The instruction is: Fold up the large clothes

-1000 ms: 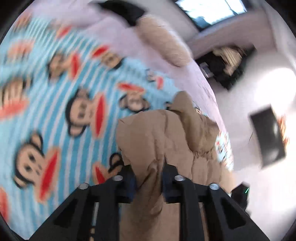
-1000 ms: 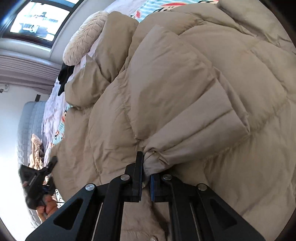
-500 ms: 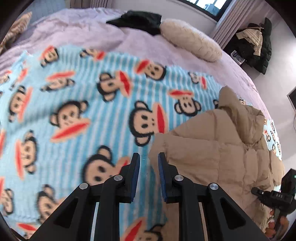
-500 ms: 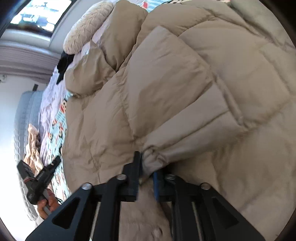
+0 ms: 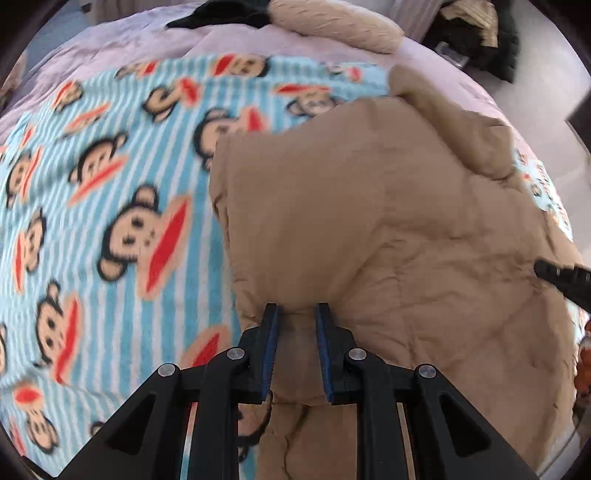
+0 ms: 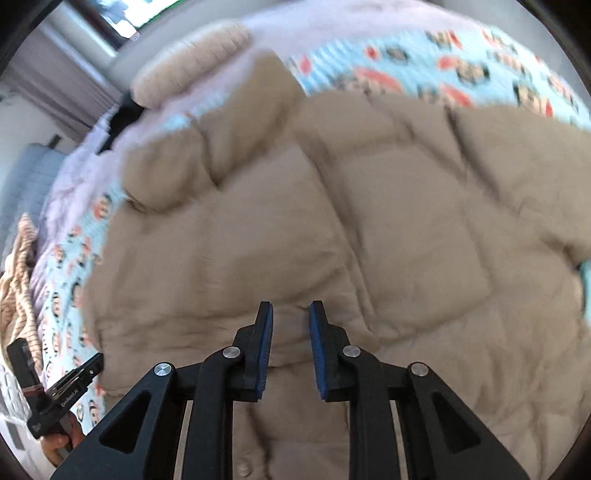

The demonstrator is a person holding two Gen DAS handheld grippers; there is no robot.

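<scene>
A large tan puffer jacket lies spread on a blue striped monkey-print blanket on a bed. It fills most of the right wrist view, hood toward the pillow. My left gripper is open, its fingers hovering just over the jacket's near edge with nothing held. My right gripper is open and empty above the jacket's front near the hem. The right gripper's tip shows at the right edge of the left wrist view. The left gripper shows at lower left in the right wrist view.
A beige knitted pillow and a black garment lie at the head of the bed on a lilac sheet. Dark clothes are piled beside the bed. A striped tan cloth lies at the left.
Both grippers have let go of the jacket and now stand open. The left gripper swung over the blanket and came back over the jacket. The right gripper released the sleeve cuff and pulled back.
</scene>
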